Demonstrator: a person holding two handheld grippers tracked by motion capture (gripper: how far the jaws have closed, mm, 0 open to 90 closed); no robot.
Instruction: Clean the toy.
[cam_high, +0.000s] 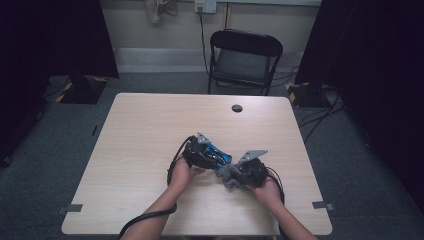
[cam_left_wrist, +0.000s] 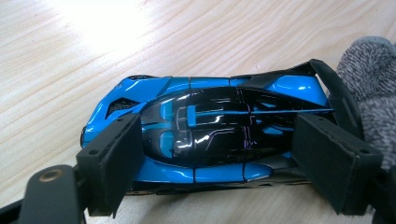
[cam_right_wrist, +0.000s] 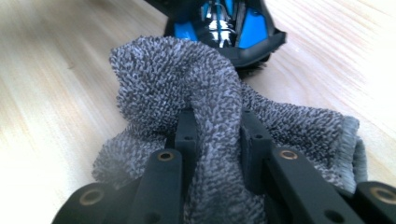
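Two grippers at work on table (cam_high: 150, 130). Left gripper (cam_left_wrist: 219, 172) clamped across blue toy car (cam_left_wrist: 210, 126), seemingly firm. Right gripper (cam_right_wrist: 217, 135) pinching grey cloth (cam_right_wrist: 187, 79), touching car's rear.

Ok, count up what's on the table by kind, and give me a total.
Toy car: 1
Grey cloth: 1
Grippers: 2, left and right
Total: 4

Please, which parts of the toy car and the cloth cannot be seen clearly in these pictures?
- Toy car, left gripper view: its two ends are covered by the claw pads.
- Toy car, right gripper view: front cut off by the top edge.
- Cloth, high view: too small for detail.
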